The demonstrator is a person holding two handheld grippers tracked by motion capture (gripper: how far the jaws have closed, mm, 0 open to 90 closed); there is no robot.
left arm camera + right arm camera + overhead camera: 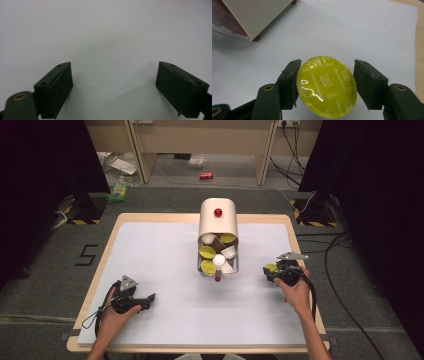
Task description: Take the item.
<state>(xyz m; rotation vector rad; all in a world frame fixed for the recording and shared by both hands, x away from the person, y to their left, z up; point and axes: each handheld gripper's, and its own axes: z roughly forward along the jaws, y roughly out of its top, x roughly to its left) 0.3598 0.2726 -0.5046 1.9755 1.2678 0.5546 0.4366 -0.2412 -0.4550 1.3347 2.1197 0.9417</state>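
White paper covers the table [150, 250]; near its right edge, the right hand-held gripper [325, 82] pinches a yellow coffee capsule [327, 86] by its rim. Light, rigid, probably slick foil on top: side grip suits. Left hand-held gripper [113, 85] stands spread, empty.

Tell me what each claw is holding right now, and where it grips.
The right claw pinches a yellow capsule by opposite sides of its rim. The left claw is open and holds nothing.
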